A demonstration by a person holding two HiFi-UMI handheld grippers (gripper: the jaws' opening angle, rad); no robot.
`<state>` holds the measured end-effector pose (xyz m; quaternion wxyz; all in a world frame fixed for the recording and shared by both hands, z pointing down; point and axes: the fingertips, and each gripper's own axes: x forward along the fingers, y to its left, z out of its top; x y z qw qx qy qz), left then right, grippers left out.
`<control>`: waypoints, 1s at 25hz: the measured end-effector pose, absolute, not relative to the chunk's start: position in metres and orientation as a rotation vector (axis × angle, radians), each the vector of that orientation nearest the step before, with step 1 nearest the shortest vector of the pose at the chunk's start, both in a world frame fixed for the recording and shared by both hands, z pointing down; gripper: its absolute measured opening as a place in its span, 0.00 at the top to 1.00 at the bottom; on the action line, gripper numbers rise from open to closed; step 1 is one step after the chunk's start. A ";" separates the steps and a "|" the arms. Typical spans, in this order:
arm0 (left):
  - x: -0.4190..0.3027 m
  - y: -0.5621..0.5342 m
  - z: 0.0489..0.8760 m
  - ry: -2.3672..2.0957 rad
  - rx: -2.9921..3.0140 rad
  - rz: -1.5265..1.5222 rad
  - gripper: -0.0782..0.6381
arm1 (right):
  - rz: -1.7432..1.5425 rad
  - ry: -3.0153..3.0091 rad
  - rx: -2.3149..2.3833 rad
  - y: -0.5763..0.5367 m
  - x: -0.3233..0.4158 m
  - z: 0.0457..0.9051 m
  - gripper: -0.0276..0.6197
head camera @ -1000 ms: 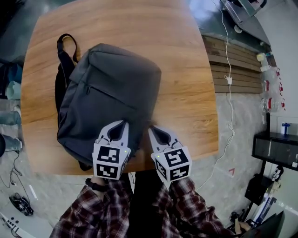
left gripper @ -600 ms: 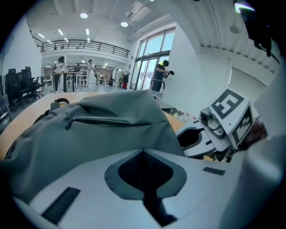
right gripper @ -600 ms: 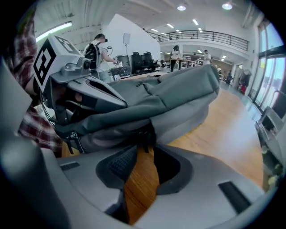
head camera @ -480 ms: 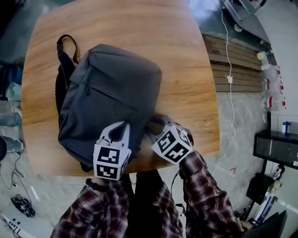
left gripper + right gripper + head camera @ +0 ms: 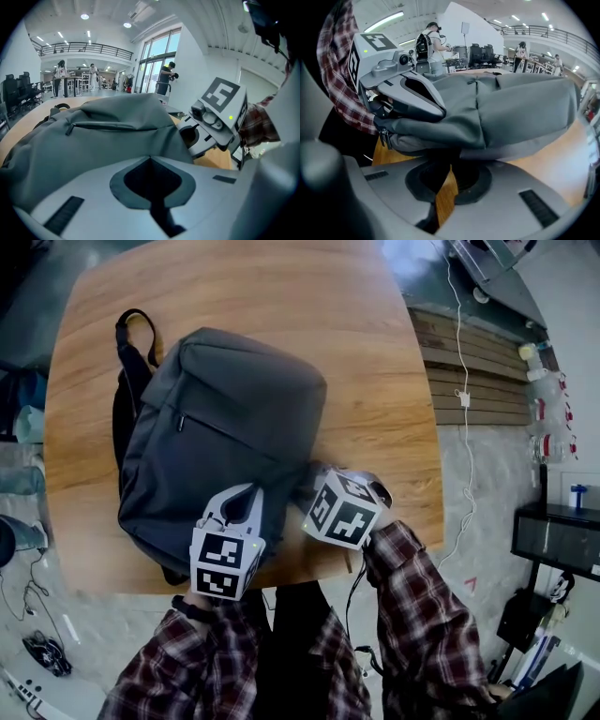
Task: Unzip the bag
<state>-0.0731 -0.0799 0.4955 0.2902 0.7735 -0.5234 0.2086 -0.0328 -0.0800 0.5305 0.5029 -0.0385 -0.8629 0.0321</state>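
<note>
Left hand-held gripper (image 5: pixel 250 492) closed, resting on the grey bag (image 5: pixel 225 409) — right hand-held gripper (image 5: pixel 314 482) pinched shut on its edge.

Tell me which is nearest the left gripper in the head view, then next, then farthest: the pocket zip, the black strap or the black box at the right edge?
From the left gripper:
1. pocket zip, just ahead on the grey bag's front.
2. black strap, beyond it at the bag's left side.
3. black box, off the table at far right.
</note>
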 end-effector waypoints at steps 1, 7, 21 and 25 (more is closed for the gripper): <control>-0.073 -0.080 0.496 -1.395 2.063 0.555 0.88 | 0.084 -2.075 -0.096 -0.080 -0.031 0.529 0.93; -0.072 -0.081 0.497 -1.394 2.090 0.555 0.88 | 0.101 -2.060 0.017 -0.078 -0.009 0.522 0.93; -0.056 -0.108 0.511 -1.454 2.008 0.642 0.88 | 0.368 -2.101 0.374 -0.008 0.005 0.523 0.93; -0.048 -0.144 0.512 -1.473 1.920 0.594 0.88 | 0.454 -2.109 0.483 -0.014 0.015 0.521 0.93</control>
